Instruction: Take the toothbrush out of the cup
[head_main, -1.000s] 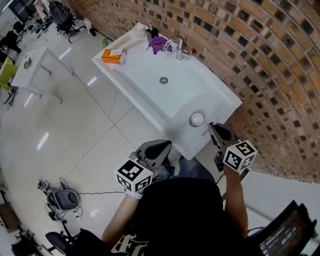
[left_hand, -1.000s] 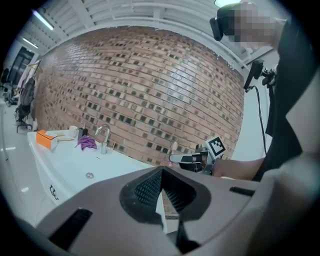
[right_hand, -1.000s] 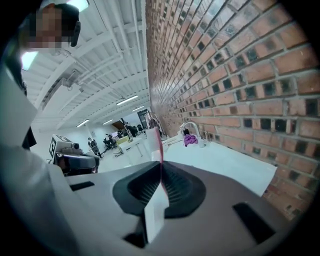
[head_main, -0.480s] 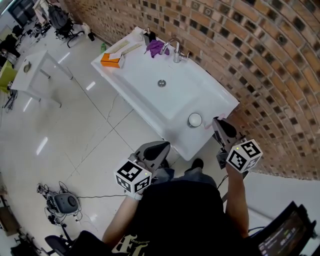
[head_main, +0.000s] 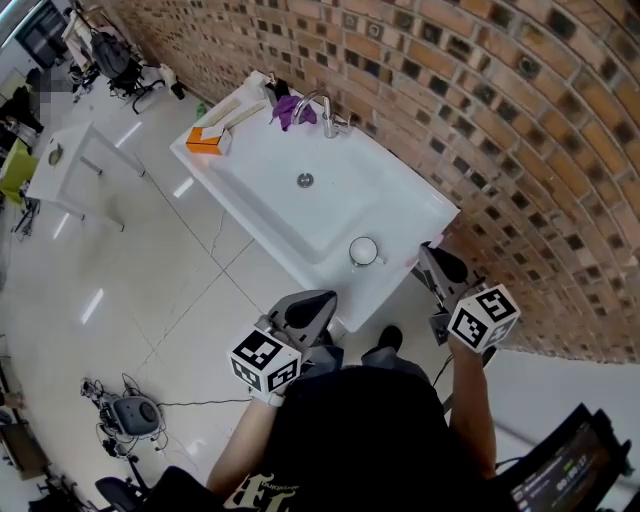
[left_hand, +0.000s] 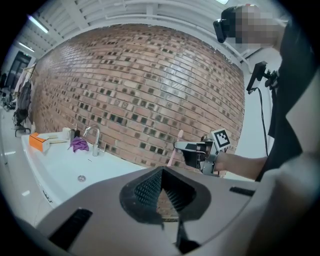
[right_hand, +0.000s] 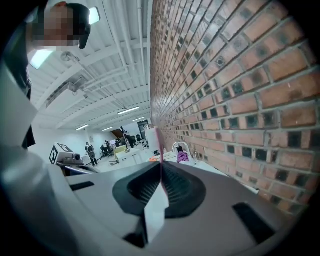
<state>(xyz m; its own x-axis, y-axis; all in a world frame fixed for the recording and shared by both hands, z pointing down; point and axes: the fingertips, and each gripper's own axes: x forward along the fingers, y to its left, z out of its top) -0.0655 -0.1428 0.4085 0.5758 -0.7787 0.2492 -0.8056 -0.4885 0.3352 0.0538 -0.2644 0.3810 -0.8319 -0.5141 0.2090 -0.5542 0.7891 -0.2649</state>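
Note:
A white cup (head_main: 363, 251) stands on the near right corner of the white sink (head_main: 262, 200). Right of the cup, off the sink's edge, my right gripper (head_main: 432, 262) is shut on a pink and white toothbrush (right_hand: 158, 145). The brush stands up out of the jaws, and its pink handle (left_hand: 173, 149) shows against the brick wall in the left gripper view. My left gripper (head_main: 305, 310) hangs in front of the sink, below the cup, with its jaws shut on nothing (left_hand: 162, 192).
At the sink's far end are a chrome faucet (head_main: 325, 115), a purple cloth (head_main: 285, 108) and an orange box (head_main: 207, 140). A brick wall (head_main: 520, 120) runs behind the sink. A white table (head_main: 70, 160) stands on the tiled floor at the left.
The right gripper with the toothbrush now stands farther from the cup. The sink has slid left and down in the head view. The left gripper has kept its place.

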